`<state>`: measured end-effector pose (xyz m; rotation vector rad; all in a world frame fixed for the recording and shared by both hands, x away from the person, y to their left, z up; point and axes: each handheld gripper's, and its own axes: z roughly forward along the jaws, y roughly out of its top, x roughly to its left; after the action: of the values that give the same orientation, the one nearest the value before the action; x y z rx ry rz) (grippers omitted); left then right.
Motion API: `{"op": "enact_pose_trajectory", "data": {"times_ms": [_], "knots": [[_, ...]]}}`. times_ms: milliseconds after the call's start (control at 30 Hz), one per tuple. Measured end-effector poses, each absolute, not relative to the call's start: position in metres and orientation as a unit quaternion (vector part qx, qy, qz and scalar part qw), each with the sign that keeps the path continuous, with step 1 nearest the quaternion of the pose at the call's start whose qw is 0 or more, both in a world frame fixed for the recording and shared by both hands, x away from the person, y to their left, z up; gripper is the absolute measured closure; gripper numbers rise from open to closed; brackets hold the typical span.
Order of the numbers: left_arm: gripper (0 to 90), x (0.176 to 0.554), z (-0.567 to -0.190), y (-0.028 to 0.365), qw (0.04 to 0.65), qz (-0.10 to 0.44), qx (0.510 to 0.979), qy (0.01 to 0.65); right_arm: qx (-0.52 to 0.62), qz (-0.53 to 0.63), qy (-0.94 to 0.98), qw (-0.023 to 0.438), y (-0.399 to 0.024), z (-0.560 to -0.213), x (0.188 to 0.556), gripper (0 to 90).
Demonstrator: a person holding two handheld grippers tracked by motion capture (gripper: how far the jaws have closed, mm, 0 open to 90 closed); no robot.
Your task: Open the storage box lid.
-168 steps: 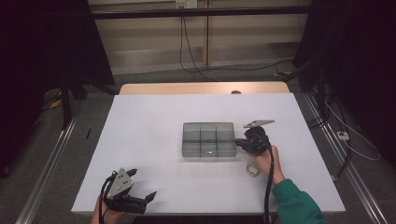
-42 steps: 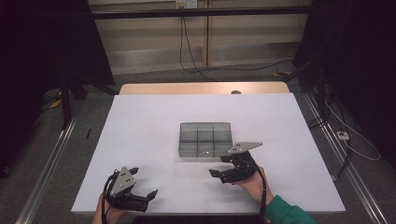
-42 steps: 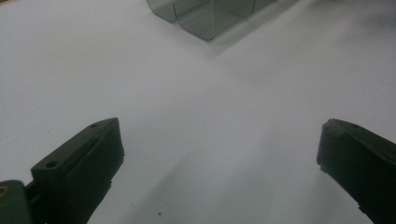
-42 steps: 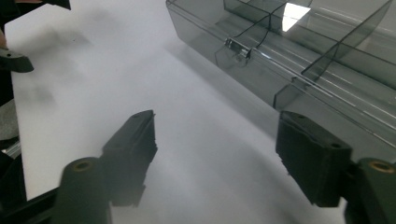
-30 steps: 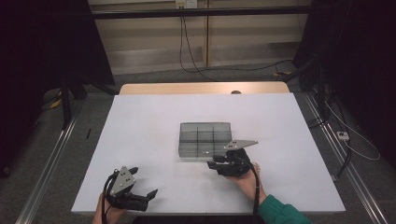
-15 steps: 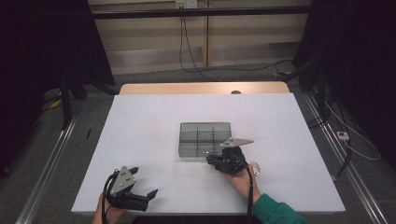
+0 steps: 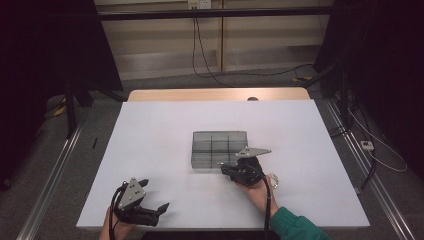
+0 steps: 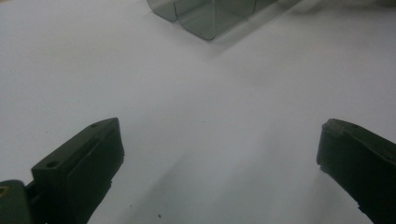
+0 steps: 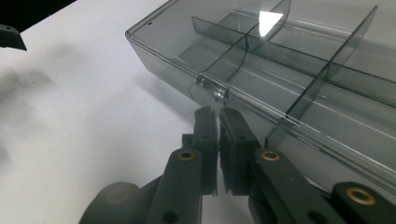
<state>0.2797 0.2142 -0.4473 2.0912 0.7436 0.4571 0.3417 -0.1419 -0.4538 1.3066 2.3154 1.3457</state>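
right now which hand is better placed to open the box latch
Right. The right gripper has its fingers closed on the latch tab of the clear box; the left gripper sits open, well away.

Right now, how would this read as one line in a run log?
right gripper: shut on latch tab of clear box | left gripper: open, idle over table

No lettering, label, brand or number can be read — not on the clear box [image 9: 280, 60], not on the table [image 7: 160, 150].
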Motion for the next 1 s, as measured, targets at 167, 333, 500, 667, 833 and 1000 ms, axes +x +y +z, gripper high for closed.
{"op": "enact_pose_trajectory", "data": {"times_ms": [167,333,500,667,833,1000], "knots": [[0.6,0.2801,-0.4477,0.2151,0.424,0.182,0.837,0.296,0.436,0.453,0.774,0.078,-0.1419,-0.4548,0.3418,85.9],[0.6,0.2798,-0.4482,0.2135,0.425,0.182,0.835,0.299,0.433,0.457,0.773,0.08,-0.1426,-0.4561,0.342,87.1],[0.6,0.2802,-0.448,0.2157,0.424,0.185,0.834,0.301,0.431,0.458,0.773,0.083,-0.1425,-0.4559,0.3417,87.2],[0.6,0.2797,-0.4475,0.2155,0.421,0.187,0.836,0.298,0.43,0.458,0.773,0.086,-0.1425,-0.4561,0.3414,87.2],[0.6,0.2796,-0.4476,0.2153,0.42,0.186,0.837,0.298,0.429,0.459,0.773,0.087,-0.1428,-0.456,0.3412,87.2],[0.6,0.2798,-0.4479,0.2152,0.42,0.186,0.836,0.299,0.428,0.461,0.773,0.087,-0.143,-0.4562,0.341,87.2]]}}
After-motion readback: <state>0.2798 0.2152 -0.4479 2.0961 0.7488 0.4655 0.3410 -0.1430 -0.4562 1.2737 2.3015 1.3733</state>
